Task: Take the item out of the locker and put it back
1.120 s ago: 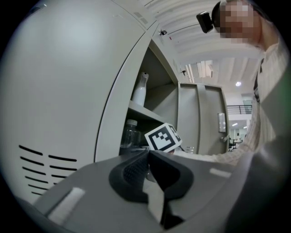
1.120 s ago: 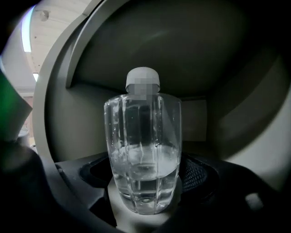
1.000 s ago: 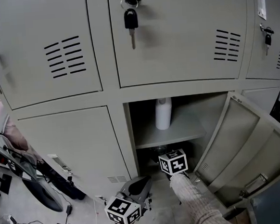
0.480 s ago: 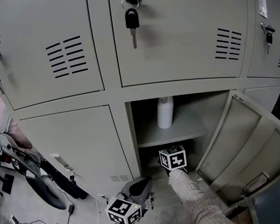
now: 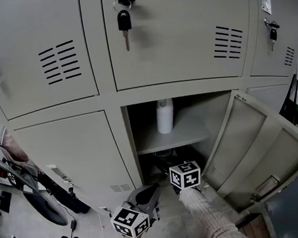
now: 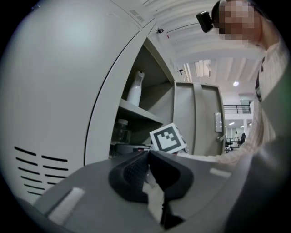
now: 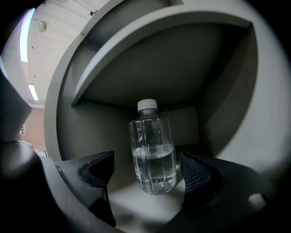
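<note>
1. Head view: the right gripper (image 5: pixel 185 175), held at the end of a knit sleeve (image 5: pixel 208 219), reaches into the lower part of an open grey locker (image 5: pixel 217 110). A shelf (image 5: pixel 183 133) lies above the right gripper, and a white bottle (image 5: pixel 165 116) stands upright on it. The locker door (image 5: pixel 257 151) hangs open to this gripper's right. The left gripper (image 5: pixel 146 194) is lower and to the left, outside the locker, in front of a shut door. A key (image 5: pixel 123 23) hangs in the lock of the locker above.

2. Left gripper view: the left gripper (image 6: pixel 148 157) has its two dark jaws pressed together with nothing between them. Ahead and slightly right is the right gripper's marker cube (image 6: pixel 168 138). Beyond it, up and to the left, the white bottle (image 6: pixel 135 88) stands on the shelf (image 6: pixel 141 112), and a clear water bottle (image 6: pixel 120 132) shows dimly below that shelf.

3. Right gripper view: the right gripper (image 7: pixel 146 159) has its jaws spread wide and holds nothing. The water bottle (image 7: pixel 152 148) stands upright just ahead, centred in the gap between the jaws and touching neither. It has a white cap and is about half full. It rests on the locker floor, under the shelf (image 7: pixel 150 50).
</note>
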`<state>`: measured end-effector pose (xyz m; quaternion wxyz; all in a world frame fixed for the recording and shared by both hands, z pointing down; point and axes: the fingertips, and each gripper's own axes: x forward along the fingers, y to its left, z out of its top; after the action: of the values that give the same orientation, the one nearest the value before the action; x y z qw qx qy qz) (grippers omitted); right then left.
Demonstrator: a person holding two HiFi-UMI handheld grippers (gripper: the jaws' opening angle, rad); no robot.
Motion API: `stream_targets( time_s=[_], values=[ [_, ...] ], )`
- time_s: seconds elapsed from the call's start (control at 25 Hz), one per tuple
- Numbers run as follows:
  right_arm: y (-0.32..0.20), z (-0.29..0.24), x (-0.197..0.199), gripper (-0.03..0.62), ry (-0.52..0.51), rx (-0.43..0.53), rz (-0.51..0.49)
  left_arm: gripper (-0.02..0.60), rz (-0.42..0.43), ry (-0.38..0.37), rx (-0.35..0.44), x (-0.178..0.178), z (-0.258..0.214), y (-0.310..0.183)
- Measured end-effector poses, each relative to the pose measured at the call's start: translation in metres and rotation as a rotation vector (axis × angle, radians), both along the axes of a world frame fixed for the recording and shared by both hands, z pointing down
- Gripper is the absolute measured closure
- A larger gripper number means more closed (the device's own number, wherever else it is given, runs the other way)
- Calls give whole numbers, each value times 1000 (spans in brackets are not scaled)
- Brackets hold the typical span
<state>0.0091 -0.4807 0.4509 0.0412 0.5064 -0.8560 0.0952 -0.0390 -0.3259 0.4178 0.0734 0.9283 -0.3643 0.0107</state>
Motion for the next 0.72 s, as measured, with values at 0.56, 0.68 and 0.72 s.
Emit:
stream_targets(
  time_s=[0.56, 0.68, 0.72],
  values=[
    [143, -48, 20, 376, -144, 149, -101, 574, -5, 87, 22, 17, -13, 27],
    [175, -61, 15, 430, -133, 180, -141, 574, 0, 88, 30, 20, -17, 38],
    [184, -65, 15, 431, -133, 185, -149, 574, 2, 89, 29, 20, -18, 41]
  ],
)
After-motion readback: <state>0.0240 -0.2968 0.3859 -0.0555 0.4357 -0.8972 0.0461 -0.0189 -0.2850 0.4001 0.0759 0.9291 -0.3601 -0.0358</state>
